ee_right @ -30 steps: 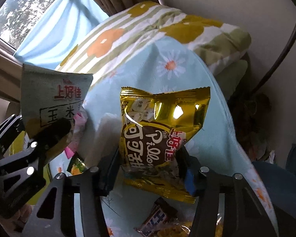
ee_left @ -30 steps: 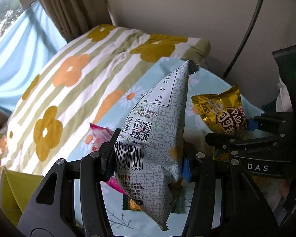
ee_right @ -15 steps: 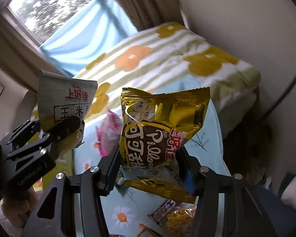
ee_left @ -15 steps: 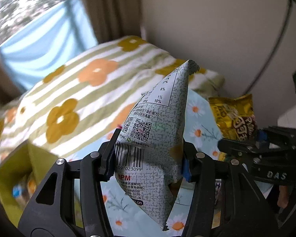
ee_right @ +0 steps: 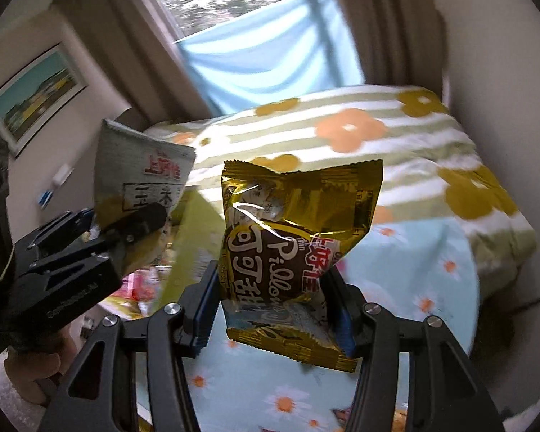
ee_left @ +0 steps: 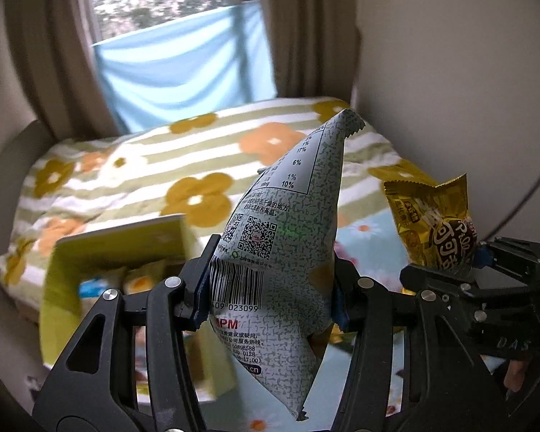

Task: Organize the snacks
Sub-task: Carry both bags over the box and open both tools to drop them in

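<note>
As both views swing from the bed toward the yellow-green box [ee_left: 118, 252], the left gripper [ee_left: 270, 295] clamps the grey packet [ee_left: 288, 230], the right gripper [ee_right: 273, 309] the gold packet [ee_right: 298, 230], both aloft, nearing drop-off.

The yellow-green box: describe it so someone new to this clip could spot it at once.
Start at the flower-striped blanket under the window. At its near edge, left of the grey snack bag held in the left tool, stands the yellow-green box, open-topped with packets inside. It is the only rigid container; everything nearby is soft bedding or foil bags.
</note>
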`<act>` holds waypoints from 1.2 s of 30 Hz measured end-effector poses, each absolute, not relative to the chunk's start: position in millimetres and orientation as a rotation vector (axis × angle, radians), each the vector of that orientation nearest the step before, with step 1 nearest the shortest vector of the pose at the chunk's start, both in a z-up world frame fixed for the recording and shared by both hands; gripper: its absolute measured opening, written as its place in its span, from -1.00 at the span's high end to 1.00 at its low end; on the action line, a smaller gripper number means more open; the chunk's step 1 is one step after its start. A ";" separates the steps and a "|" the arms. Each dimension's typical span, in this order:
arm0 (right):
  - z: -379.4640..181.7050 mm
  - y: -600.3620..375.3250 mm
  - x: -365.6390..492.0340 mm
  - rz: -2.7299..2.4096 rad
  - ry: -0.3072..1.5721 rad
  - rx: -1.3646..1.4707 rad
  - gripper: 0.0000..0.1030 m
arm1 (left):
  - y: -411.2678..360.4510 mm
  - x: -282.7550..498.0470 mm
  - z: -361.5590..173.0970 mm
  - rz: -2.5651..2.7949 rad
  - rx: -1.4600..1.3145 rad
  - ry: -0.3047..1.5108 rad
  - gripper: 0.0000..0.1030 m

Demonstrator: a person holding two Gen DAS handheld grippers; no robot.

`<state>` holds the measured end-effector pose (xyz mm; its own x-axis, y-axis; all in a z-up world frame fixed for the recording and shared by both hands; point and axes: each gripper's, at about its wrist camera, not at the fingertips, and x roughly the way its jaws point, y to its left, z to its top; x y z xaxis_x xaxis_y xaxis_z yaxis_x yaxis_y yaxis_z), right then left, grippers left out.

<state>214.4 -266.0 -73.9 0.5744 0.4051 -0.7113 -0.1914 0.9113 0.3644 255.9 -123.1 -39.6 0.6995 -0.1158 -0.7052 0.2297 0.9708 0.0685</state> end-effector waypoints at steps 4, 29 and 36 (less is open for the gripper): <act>-69.0 -220.1 219.5 0.419 0.889 0.221 0.02 | -77.7 259.1 -36.0 -0.144 0.126 0.766 0.07; -115.7 -27.0 263.0 0.404 1.019 0.259 0.02 | 168.6 312.0 -147.7 -0.054 0.083 1.057 -0.49; -127.5 -14.9 262.0 0.343 1.067 0.276 0.02 | 186.9 304.9 -165.4 -0.094 0.096 1.079 -0.99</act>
<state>262.0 -14.9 -127.5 0.4384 0.4035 -0.8031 -0.1399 0.9133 0.3825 304.9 186.9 -165.4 0.4690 -0.0295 -0.8827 0.1230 0.9919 0.0322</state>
